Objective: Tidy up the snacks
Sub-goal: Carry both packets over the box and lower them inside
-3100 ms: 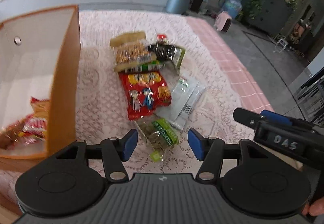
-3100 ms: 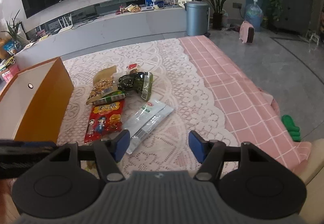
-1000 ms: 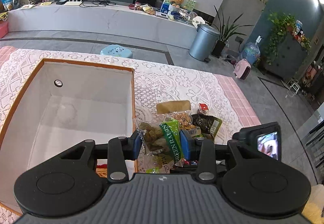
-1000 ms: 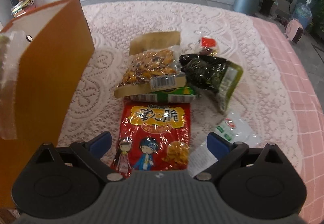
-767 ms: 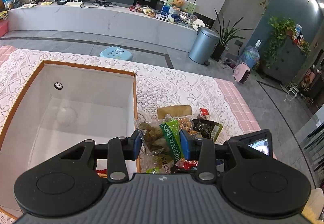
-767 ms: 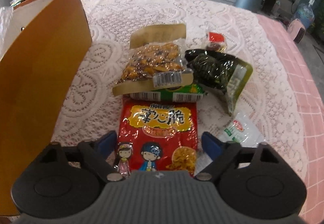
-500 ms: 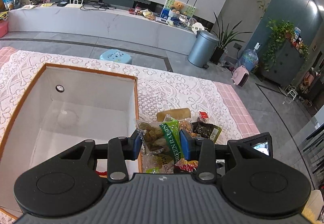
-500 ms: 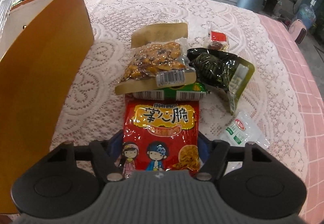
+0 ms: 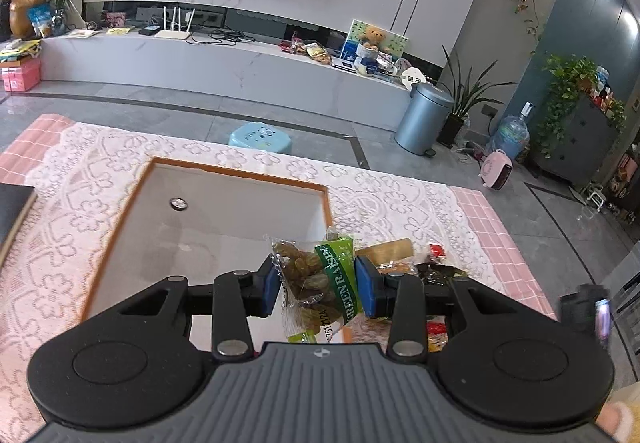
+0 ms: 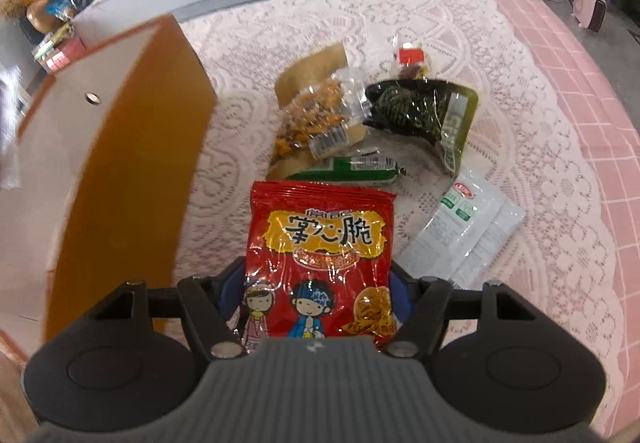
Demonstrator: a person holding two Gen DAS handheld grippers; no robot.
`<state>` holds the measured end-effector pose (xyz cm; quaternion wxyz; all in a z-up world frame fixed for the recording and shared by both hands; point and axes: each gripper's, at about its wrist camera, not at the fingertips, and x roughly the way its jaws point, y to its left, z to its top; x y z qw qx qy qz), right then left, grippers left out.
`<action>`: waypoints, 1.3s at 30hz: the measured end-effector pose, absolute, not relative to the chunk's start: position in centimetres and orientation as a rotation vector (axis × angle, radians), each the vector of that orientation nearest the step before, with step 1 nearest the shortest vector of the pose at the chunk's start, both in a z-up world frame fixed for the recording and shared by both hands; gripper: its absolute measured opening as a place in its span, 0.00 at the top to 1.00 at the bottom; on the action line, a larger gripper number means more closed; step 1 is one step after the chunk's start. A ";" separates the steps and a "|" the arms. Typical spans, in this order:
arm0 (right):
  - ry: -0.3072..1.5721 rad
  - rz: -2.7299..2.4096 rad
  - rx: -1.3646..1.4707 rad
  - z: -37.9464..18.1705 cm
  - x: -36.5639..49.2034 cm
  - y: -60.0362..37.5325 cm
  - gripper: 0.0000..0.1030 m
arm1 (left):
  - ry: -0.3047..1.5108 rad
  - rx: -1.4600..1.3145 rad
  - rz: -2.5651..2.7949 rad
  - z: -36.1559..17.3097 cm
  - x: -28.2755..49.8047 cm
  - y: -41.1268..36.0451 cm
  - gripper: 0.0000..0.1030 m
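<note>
A: Where did the snacks stand at that point?

B: Mid-sort, by the look of it. The left gripper (image 9: 316, 285) had its jaws closed on the raisin packet (image 9: 320, 283), pinched between the blue pads and held up above the near right edge of the box (image 9: 240, 175), about over its right wall. The box sat on the lace-covered worktop (image 9: 80, 179) toward its left side, open at the top, and what showed of its pale floor looked bare; the near part was hidden behind the gripper.

A: And the other hand?

B: The right gripper (image 10: 316, 293) had its jaws drawn in against both sides of the red crisp packet (image 10: 320, 259). The grip looked firm, with the packet's lower end tucked between the pads, just beside the box's orange outer wall.

A: So what was left?

B: Most of the pile, as far as could be judged. In the middle of the worktop lay the nut bag (image 10: 316, 115), with the green roll (image 10: 352, 169) just in front of it and touching it. The dark seaweed pouch (image 10: 420, 111) sat to the right of the nut bag, and a small red sweet (image 10: 410, 57) lay behind that. The two white sachets (image 10: 464, 231) rested nearer the right edge, apart from the rest.

A: So two in hand, five waiting?

B: That was the fair reading. Neither held packet was in the box yet.
</note>
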<state>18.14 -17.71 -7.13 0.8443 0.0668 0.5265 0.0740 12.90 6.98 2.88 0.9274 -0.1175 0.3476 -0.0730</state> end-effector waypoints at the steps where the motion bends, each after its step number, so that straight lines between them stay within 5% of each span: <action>1: 1.101 0.160 0.149 -6.5 17.8 -17.7 0.34 | 0.709 -0.233 -0.148 3.1 12.7 7.3 0.57; 17: 0.859 0.410 0.050 3.5 16.5 -7.7 0.34 | 0.784 -0.123 -0.102 2.5 12.6 12.7 0.57; 27: 0.953 0.511 -0.118 0.6 19.3 0.2 0.34 | 0.988 -0.109 -0.106 -2.2 14.7 15.1 0.57; 39: 1.033 0.594 -0.364 -3.5 22.1 3.1 0.34 | 1.019 0.082 -0.219 -4.4 16.2 14.5 0.56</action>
